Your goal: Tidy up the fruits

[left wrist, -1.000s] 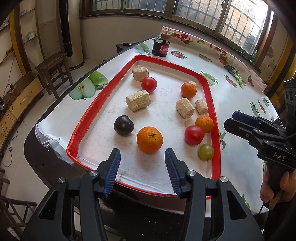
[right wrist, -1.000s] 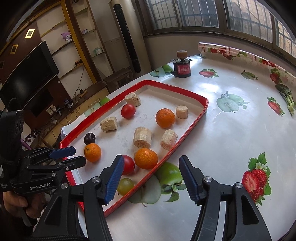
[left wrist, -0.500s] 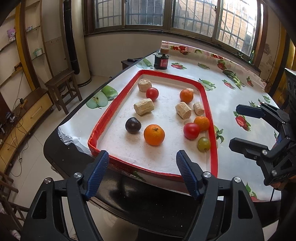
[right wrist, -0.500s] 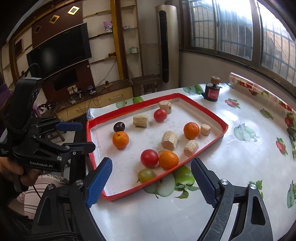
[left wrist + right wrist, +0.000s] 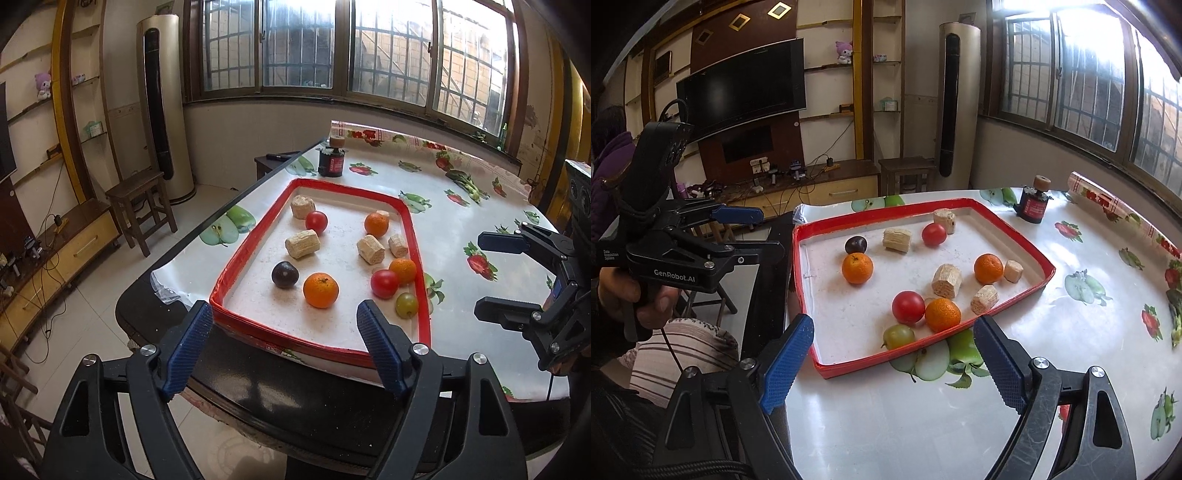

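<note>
Left wrist view: left claw (image 5: 284, 349) and right claw (image 5: 894, 363) both spread, empty; round, smooth fruits lie loose in red tray (image 5: 243, 258) on tabletop (image 5: 454, 229); likely roll-prone, grip across widest girth

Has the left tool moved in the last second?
Yes. The left tool has pulled back from the tray: a second ago its tips sat over the tray's near rim by the orange; now they hang before the table edge, open wider.
</note>
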Available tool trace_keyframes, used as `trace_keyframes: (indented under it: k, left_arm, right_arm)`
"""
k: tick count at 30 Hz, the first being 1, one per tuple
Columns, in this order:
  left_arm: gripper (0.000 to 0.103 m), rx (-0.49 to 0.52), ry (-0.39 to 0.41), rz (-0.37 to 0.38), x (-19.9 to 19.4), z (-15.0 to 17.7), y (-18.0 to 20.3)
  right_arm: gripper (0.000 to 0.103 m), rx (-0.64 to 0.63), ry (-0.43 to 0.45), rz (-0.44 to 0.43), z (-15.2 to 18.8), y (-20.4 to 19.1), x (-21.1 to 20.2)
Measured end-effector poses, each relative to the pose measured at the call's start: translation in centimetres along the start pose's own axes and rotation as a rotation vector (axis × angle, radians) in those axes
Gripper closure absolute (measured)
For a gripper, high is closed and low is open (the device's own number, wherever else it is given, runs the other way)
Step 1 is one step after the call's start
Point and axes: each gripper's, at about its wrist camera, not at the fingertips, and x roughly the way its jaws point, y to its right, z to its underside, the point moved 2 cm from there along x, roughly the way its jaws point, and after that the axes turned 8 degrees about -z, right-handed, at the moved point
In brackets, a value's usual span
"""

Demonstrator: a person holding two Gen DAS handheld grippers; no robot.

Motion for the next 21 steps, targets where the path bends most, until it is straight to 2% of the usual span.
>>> trace_keyframes:
  k: [2,8,21]
  left_arm:
    - [0.022,0.006,0.035,-0.006,-0.7,-0.3,0.1]
    - [0.020,0.062,0.113,-0.049,-2.5,-0.7,1.1]
    - [0.020,0.104,0.126,-0.050,-5.4,0.5,2.6]
  right_arm:
    - [0.013,-0.002,0.034,0.001,0.0,-0.2,-0.8]
    - [0.003,-0.011,0.089,0.019,0.0,-0.5,-2.8]
    - [0.002,-0.036,0.085,0.048,1.7,-1.2,-5.3]
